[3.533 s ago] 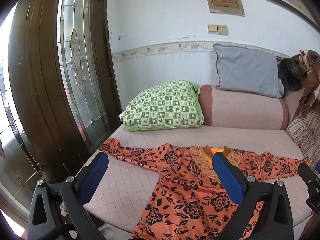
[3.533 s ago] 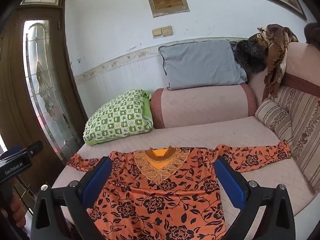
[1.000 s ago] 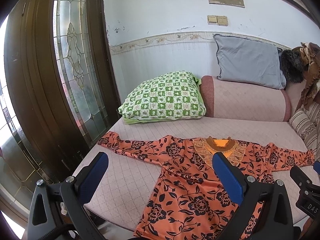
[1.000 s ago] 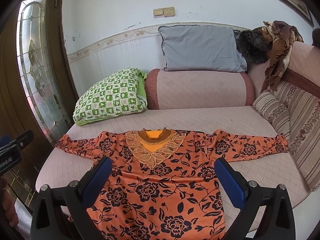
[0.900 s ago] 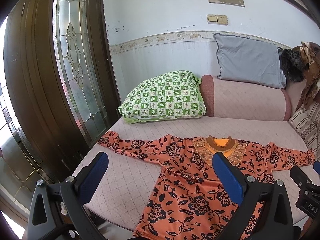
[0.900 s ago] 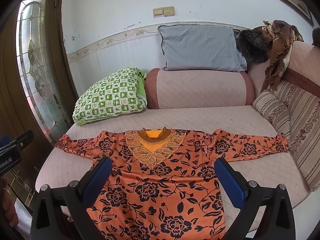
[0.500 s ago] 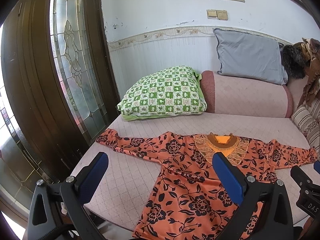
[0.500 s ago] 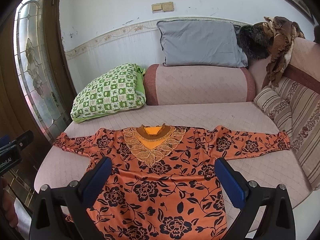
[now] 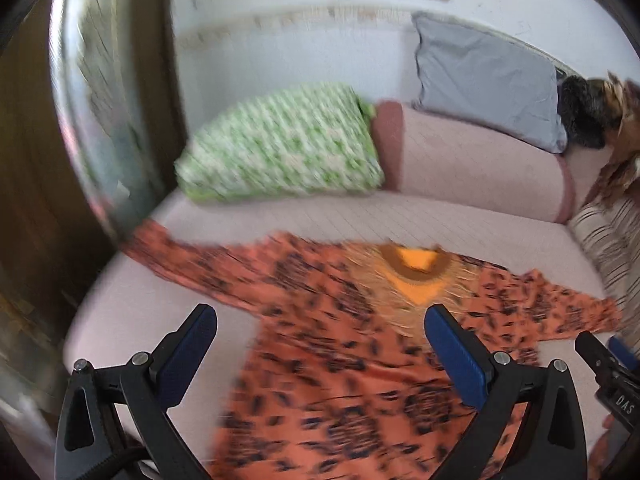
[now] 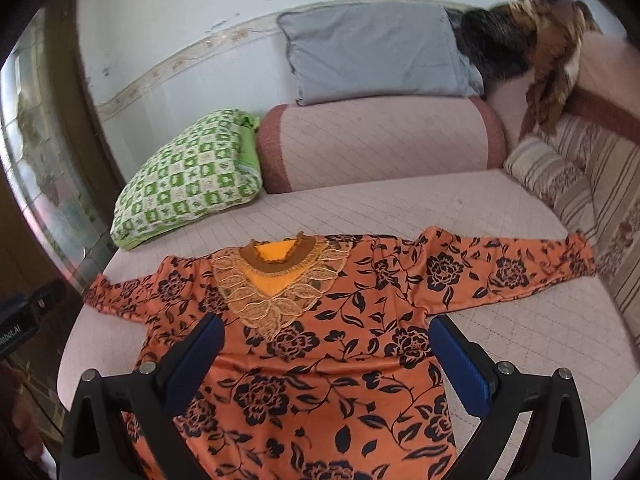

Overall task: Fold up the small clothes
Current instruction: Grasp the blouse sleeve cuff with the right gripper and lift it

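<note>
An orange blouse (image 10: 320, 344) with black flowers lies spread flat, face up, on a pink quilted daybed (image 10: 420, 200), both sleeves stretched out to the sides and the lace-trimmed neckline (image 10: 276, 264) pointing away from the grippers. The right gripper (image 10: 326, 354) hovers above the blouse's chest with its blue-padded fingers (image 10: 460, 368) spread wide and nothing between them; the neckline sits just ahead of its left finger, and the right sleeve runs off ahead and to the right toward a striped cushion (image 10: 560, 184). The left gripper (image 9: 320, 348) is likewise spread wide and empty, held over the blouse's (image 9: 352, 344) left side: its left finger (image 9: 188, 352) stands over bare daybed (image 9: 132, 320) under the left sleeve, its right finger over the fabric below the neckline. That view is smeared by motion blur, so fine detail there is lost. Part of the right gripper's body shows at the left view's lower right edge, and the left one's body at the right view's left edge. Far ahead of both, a green checked pillow (image 10: 188, 184) leans at the daybed's left end beside a pink bolster (image 10: 380, 144), with a grey pillow (image 10: 376, 56) on top against the white wall (image 10: 180, 12).
</note>
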